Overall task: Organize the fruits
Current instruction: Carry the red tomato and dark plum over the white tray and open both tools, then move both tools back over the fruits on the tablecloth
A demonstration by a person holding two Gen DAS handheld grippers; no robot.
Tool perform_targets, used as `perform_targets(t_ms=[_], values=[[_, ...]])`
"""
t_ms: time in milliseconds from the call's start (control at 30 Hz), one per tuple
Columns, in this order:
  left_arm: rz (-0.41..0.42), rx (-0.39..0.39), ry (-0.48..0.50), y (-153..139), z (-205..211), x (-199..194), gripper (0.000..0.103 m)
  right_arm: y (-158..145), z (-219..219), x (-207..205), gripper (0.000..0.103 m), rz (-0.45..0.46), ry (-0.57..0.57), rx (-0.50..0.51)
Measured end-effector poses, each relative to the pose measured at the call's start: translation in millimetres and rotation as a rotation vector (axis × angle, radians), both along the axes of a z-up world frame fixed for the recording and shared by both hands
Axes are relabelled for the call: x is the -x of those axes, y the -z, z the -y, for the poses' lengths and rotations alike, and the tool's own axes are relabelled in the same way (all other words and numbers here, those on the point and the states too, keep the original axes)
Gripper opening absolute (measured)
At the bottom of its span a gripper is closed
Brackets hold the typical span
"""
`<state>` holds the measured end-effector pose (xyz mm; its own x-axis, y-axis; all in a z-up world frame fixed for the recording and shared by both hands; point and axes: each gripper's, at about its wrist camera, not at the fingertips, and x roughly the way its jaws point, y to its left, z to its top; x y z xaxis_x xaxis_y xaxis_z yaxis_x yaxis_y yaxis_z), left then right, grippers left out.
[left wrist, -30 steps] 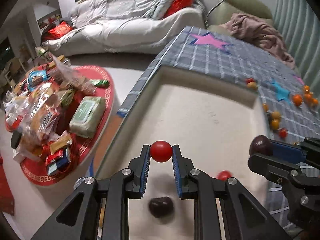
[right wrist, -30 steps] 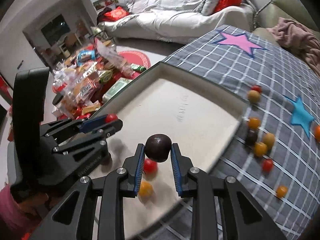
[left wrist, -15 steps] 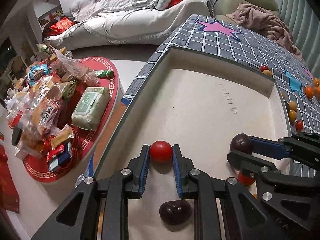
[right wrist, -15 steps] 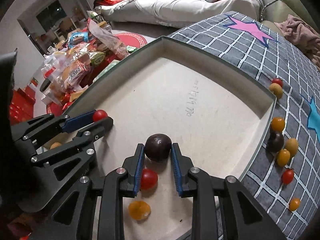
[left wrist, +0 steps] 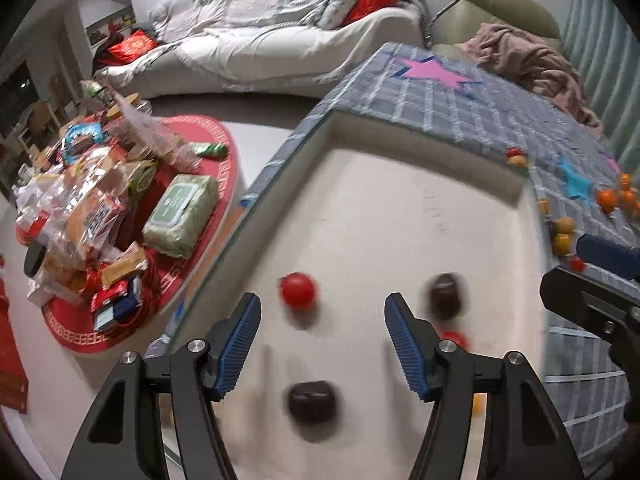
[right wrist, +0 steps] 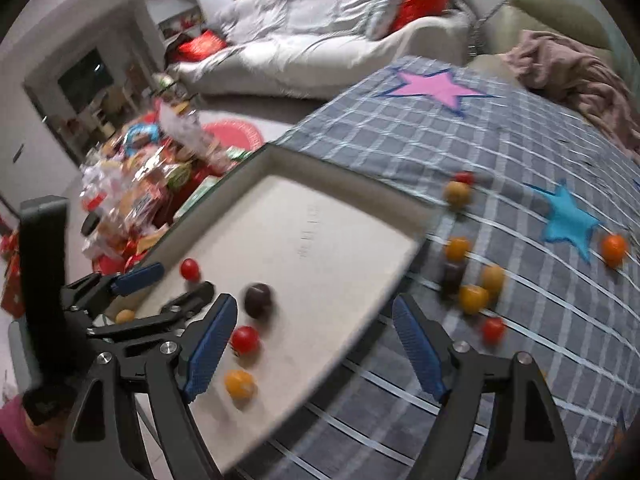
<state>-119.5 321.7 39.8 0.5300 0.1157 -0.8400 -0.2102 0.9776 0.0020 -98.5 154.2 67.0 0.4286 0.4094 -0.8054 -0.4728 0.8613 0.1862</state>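
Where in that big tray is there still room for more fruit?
The tray's far half, up to its back wall, is bare. Fruit crowds the near end: red tomato, dark fruit, another red tomato, yellow one. The cloth by the pink star is bare too.

Prob. home living rm: sofa (blanket-covered), snack pile.

We count one tray holding two red tomatoes, two dark fruits and one orange tomato. On the one checked cloth, in the right wrist view, we count two loose red tomatoes, one loose dark fruit and five loose yellow-to-orange tomatoes.
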Motion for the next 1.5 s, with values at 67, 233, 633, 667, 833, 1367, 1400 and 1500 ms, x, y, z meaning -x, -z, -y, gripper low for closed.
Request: perform_targets(t_ms=[67,233,633,667,833,1367,1400,1500], values=[[0.020,0.003,0.027,-7.8,12.6,1.2,0.066,0.8,24.1,3.7,0.083,0.015,0.054,0.020],[0.055,0.025,0.135,-26.3,63.8,3.4,0.066,18.0,80.4,6.7,0.083,0.012,0.180,0.093],[0.011,0.034,0.243,-21.2,149.3,-17.2,0.066,57.0,130.9,3.1,0.083,0.017,0.273,0.182],[0.008,0.031,0.242,-19.7,150.5,-18.4,0.066,58.3,126.9,1.9,0.083,0.036,0.260,0.201],[-0.023,0.041,0.234,-11.5,159.6,-26.4,0.066,59.7,131.0,0.6,0.083,0.084,0.263,0.220],[-0.070,0.044,0.222,22.4,205.6,-57.0,0.066,43.8,221.1,-5.9,0.084,0.071,0.402,0.095],[-0.073,0.047,0.216,24.5,206.2,-58.8,0.066,44.8,223.5,-5.1,0.084,0.062,0.391,0.082],[-0.070,0.035,0.208,25.9,210.4,-62.4,0.066,48.2,222.0,-6.0,0.084,0.049,0.348,0.061]])
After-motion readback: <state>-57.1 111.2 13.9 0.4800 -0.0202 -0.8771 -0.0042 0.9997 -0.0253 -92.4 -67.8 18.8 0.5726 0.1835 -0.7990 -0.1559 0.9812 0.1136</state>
